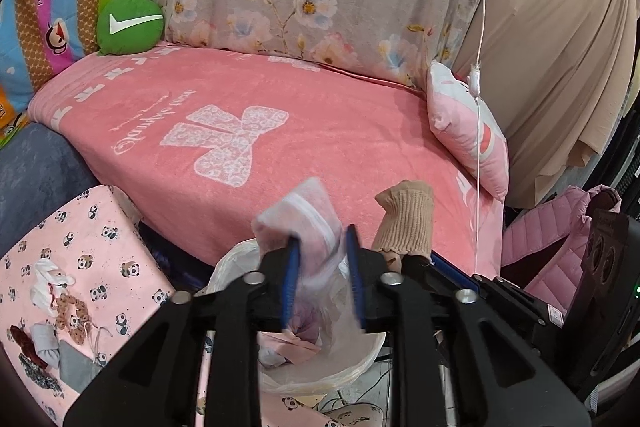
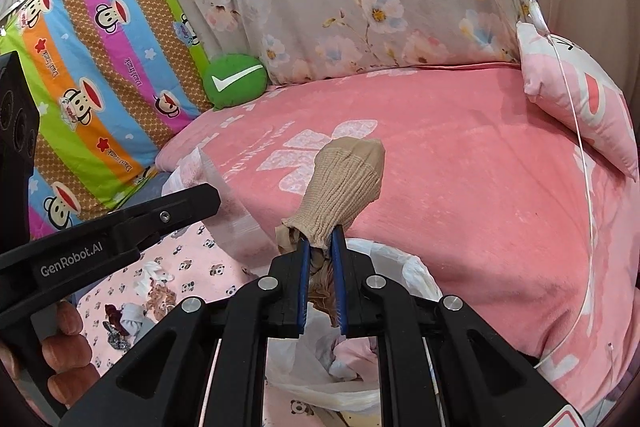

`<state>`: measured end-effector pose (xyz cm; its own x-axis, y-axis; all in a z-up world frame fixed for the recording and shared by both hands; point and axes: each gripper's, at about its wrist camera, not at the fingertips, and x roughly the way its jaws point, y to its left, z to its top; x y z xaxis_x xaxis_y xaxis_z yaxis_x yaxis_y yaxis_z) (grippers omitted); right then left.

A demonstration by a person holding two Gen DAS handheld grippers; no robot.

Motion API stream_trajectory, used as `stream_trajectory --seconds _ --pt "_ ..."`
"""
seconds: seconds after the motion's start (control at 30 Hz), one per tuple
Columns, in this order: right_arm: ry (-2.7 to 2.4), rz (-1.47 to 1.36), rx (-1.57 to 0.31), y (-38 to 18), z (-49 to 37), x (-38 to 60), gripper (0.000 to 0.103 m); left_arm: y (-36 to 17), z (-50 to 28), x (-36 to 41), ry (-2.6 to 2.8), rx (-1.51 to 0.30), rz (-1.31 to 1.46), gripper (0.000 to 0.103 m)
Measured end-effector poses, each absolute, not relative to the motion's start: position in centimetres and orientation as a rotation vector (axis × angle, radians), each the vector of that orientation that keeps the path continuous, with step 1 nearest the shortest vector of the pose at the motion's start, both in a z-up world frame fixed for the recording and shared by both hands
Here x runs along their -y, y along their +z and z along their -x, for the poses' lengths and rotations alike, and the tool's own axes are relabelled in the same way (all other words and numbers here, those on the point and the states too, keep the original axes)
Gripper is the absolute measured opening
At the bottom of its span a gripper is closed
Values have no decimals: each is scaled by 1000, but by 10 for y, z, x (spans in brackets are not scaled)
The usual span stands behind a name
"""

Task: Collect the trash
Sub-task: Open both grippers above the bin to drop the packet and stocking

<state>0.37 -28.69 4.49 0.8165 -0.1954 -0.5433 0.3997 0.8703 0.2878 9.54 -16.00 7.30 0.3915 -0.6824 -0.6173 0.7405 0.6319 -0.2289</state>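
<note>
The left gripper (image 1: 322, 247) hangs over a bin with a white bag (image 1: 360, 359) in it. A blurry white and pink wrapper (image 1: 308, 211) sits between its blue pads (image 1: 293, 267). The jaws are a little apart, and the pads may not be pressing on it; the blur makes it hard to tell. The right gripper (image 2: 320, 247) is squeezed tight on a tan sock (image 2: 344, 179), which sticks up above the bin (image 2: 416, 275). Behind both is a bed with a pink blanket (image 1: 320, 131), a green round cushion (image 1: 130, 25) and a pink pillow (image 2: 580, 99).
</note>
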Motion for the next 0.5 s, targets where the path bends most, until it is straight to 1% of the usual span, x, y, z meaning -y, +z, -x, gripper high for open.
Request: stream_trajectory --seconds 0.03,0.07,0.1,0.13,0.2,0.3,0.43,0.5 --pt "-326 -405 -530 44 -4 287 13 73 -95 160 -895 -736 -86 42" --pt "-327 -403 -531 44 -5 287 14 74 -96 159 -882 -728 -81 58" --pt "-332 -401 -530 44 -5 287 17 75 -95 157 -866 -718 -74 66" --pt "-334 -400 -525 44 -4 287 17 76 -95 156 -855 -709 -66 75" --pt "-336 -402 -522 44 -3 286 17 78 -96 155 -854 -701 -61 76" --pt "-340 -410 -511 45 -2 286 25 79 -98 153 -849 -702 -55 76" --pt "-337 -412 -503 47 0 285 30 80 -100 149 -843 -700 -45 76" --pt "-333 -408 -502 47 -1 283 31 80 -101 147 -838 -701 -41 76"
